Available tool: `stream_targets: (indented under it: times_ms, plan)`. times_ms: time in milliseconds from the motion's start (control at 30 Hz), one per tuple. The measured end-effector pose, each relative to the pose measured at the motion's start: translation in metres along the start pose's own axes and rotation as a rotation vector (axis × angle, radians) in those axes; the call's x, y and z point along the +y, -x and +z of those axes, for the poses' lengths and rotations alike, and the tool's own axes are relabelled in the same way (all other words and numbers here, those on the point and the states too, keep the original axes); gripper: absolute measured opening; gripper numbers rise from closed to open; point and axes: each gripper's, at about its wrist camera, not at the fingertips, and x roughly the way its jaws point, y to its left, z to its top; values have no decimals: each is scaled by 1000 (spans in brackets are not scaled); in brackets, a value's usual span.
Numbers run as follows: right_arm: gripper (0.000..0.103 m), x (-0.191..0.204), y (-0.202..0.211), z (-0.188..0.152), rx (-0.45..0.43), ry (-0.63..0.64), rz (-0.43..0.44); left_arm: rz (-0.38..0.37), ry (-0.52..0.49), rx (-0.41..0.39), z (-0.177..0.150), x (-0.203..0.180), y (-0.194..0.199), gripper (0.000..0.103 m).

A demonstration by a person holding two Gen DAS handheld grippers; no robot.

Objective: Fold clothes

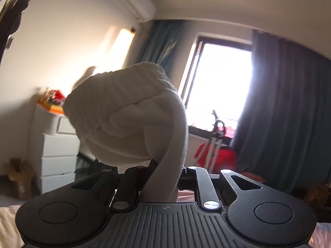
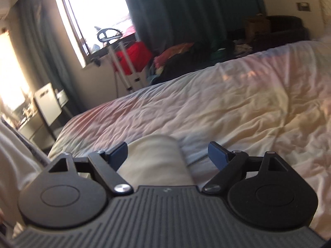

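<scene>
In the left wrist view my left gripper (image 1: 165,173) is shut on a white ribbed sock (image 1: 128,113) bunched into a ball, held up in the air with a strip of it running down between the fingers. In the right wrist view my right gripper (image 2: 167,150) is open, its blue pads (image 2: 118,153) spread apart just above the bed. A cream piece of cloth (image 2: 155,161), blurred, lies between and below the fingers on the bed sheet (image 2: 238,103).
A white chest of drawers (image 1: 58,150) stands by the wall at left. A window (image 1: 219,82) with dark curtains (image 1: 289,113) is ahead. A red bag and white stand (image 2: 128,62) sit under the window. Piled clothes (image 2: 196,55) lie beyond the bed.
</scene>
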Motion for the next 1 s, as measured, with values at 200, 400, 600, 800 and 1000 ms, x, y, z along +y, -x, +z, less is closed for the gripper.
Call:
stream_targets:
  times_ms: [200,400,600,800,1000]
  plan:
    - [86,-39,-8,6,8,-121,-20,-166,-226,-9,-92,-94,19,17]
    - [86,-52,-17,8,-10,-123,-63,-350,-500,143,-199,-147,15,18]
    - [86,-58,-26,6,29,-159,-36,-416,-616,248,-224,-158,23,31]
    - [86,-42,-24,3,40,-94,-26,-450,-593,356,-193,-111,24,75]
    - [86,-13,-22,-7,54,45,-30,-479,-533,482,-149,-50,13,79]
